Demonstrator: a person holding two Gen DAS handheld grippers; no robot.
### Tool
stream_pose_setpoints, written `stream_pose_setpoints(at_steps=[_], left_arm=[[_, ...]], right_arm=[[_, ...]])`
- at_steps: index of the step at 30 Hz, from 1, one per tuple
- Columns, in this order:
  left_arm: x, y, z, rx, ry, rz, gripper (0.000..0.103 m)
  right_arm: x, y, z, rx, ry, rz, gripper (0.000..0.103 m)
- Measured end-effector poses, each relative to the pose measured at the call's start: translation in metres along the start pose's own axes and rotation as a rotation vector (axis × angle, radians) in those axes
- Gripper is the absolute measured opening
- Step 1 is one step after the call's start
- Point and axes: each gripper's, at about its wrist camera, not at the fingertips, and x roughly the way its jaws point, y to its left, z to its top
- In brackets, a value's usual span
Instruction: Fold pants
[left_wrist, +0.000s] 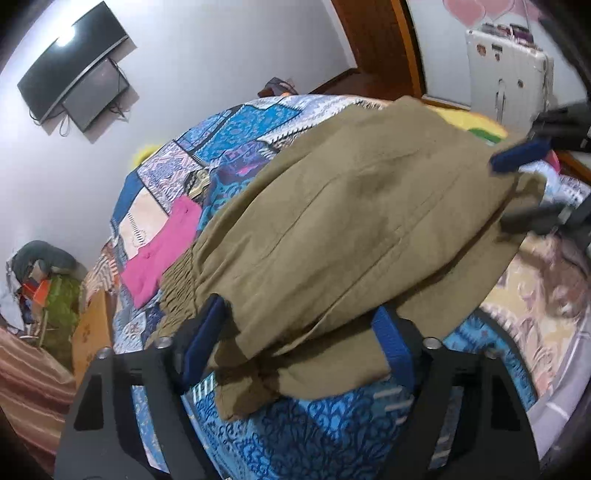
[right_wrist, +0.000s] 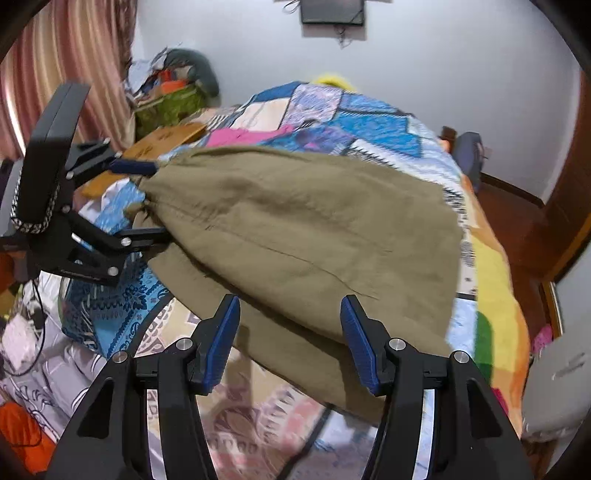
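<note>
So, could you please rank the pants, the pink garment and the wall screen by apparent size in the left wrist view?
1. Pants, by far.
2 and 3. Pink garment and wall screen look alike; the screen is farther off, so unranked.

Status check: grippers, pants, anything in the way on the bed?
Left gripper open, right gripper open, both straddling pants edges. Olive pants spread on patchwork quilt. Pink garment lies beside waistband.
</note>
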Motion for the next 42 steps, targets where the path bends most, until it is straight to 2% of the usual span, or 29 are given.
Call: stream_pose_setpoints(at_steps=[4,5,6,10,11,12,15,18,26,31,35,39,42], left_arm=[[-0.002,0.007,0.009,-0.028,-0.008,-0.041,0.064],[-0.001,0.009,0.010,-0.037,-0.005,-0.055,0.057],[-0.002,0.011,0.011,-0.045,-0.003,-0.064,0.054],[-0.008,0.014,0.015,-0.063,-0.026,-0.080,0.051],[-0.010,0.014,0.014,-0.064,-0.029,-0.081,0.049],[-0.010,0.015,0.014,-0.067,-0.029,-0.081,0.048],[-0.010,0.015,0.011,-0.075,-0.012,-0.095,0.035],[-0.013,0.015,0.007,-0.099,0.000,-0.117,0.029],[-0.027,0.004,-0.006,-0.127,-0.007,-0.170,0.026],[-0.026,-0.006,-0.014,-0.119,0.000,-0.180,0.026],[-0.031,-0.006,-0.020,-0.132,0.000,-0.183,0.028],[-0.045,0.005,-0.025,-0.176,-0.010,-0.238,0.031],[-0.059,0.020,-0.027,-0.223,-0.046,-0.293,0.031]], right_arm=[[0.018,0.007,0.004,-0.040,0.020,-0.025,0.053],[0.020,0.006,0.005,-0.041,0.017,-0.026,0.053],[0.021,0.005,0.007,-0.035,0.009,-0.026,0.053],[0.021,-0.001,0.013,-0.011,-0.020,-0.023,0.053],[0.018,-0.002,0.013,-0.002,-0.035,-0.013,0.046],[0.016,-0.003,0.015,0.004,-0.046,0.002,0.032],[0.009,-0.004,0.017,0.007,-0.061,0.008,0.013],[0.000,-0.005,0.017,0.014,-0.078,0.026,0.010],[-0.011,0.007,0.004,-0.038,-0.050,0.024,0.009],[-0.009,0.003,-0.006,-0.007,-0.016,0.031,0.009],[-0.009,-0.001,-0.010,0.040,0.018,0.049,0.015],[-0.022,-0.004,-0.010,0.068,0.019,0.086,0.019],[-0.035,-0.009,-0.007,0.106,-0.014,0.127,0.019]])
